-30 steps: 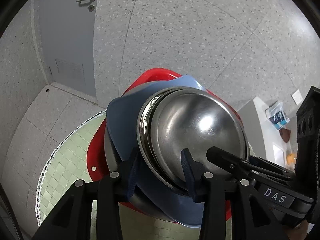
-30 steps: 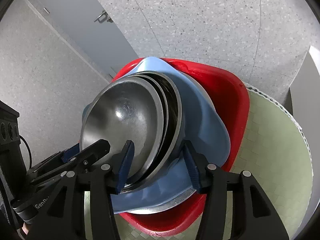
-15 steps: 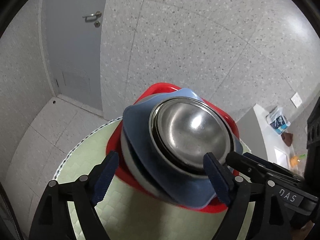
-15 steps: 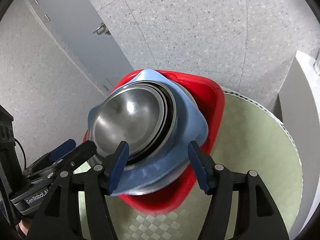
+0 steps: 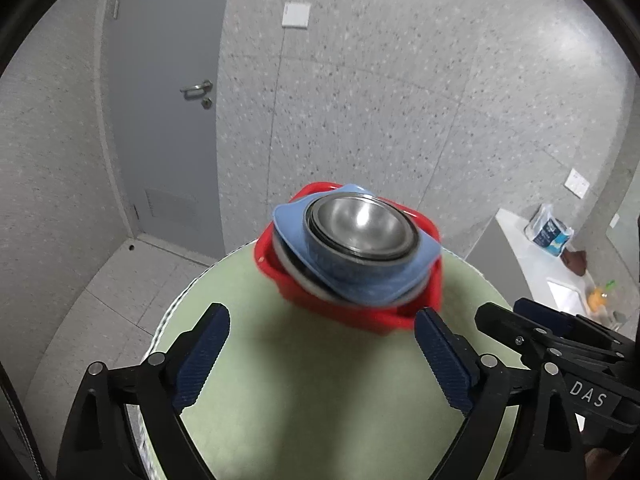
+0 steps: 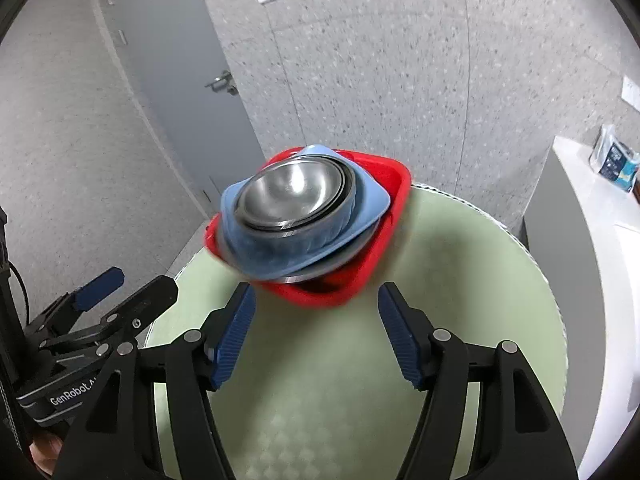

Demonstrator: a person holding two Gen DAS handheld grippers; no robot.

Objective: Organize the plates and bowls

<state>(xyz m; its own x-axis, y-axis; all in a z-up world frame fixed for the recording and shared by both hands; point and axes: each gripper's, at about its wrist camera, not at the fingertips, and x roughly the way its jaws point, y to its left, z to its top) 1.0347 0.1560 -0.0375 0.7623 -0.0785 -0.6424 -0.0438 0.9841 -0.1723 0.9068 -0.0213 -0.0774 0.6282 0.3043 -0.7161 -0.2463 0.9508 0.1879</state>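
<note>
Sitting at the far edge of the round green table [image 5: 320,400], the steel bowls [image 5: 360,224] nest in a blue bowl [image 5: 360,284] on a red plate [image 5: 360,316]. The left gripper [image 5: 322,354] and the right gripper [image 6: 314,334] hover near, fingers spread, holding nothing.

- The near edge of the red tray [image 5: 352,316] is smeared with motion blur in both views.
- How many steel bowls [image 6: 296,196] are nested inside the blue bowl [image 6: 304,240]? Can't count them.
- The small stuff on the far counter [image 5: 600,296] is too tiny to make out.
- The worktop [image 6: 460,280] is cut off at the bottom.
</note>
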